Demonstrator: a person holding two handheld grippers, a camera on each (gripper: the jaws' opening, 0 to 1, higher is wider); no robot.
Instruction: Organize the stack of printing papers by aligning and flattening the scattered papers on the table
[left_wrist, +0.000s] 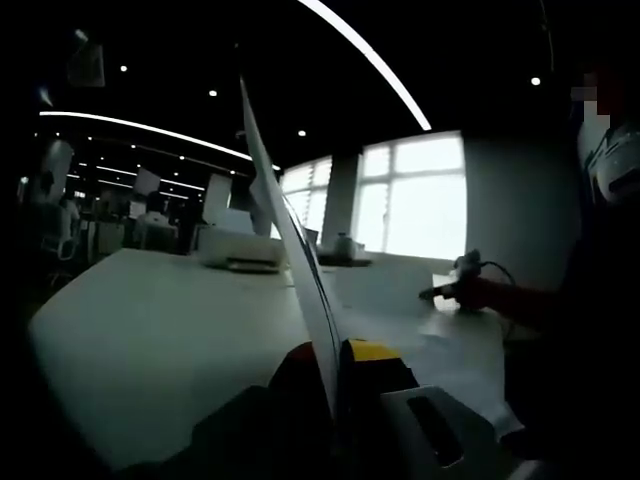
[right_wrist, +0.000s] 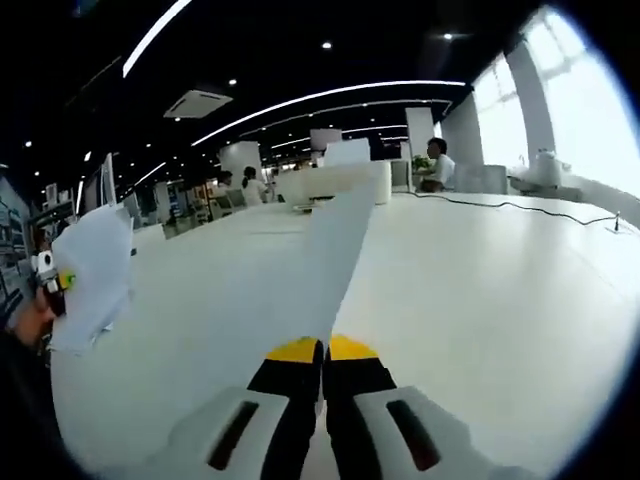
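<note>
a thin paper sheet (left_wrist: 290, 230) is pinched edge-on by the left gripper (left_wrist: 335, 365), its fingers closed on it above the bench (left_wrist: 150, 330). another sheet (right_wrist: 335, 255) is clamped by the right gripper (right_wrist: 322, 350). the paper is judged light, limp and easily creased; it is best held near an edge.

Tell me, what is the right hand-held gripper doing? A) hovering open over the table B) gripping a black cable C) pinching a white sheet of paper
C: in the right gripper view, the right hand-held gripper has its yellow-tipped jaws closed on a white sheet of paper.
</note>
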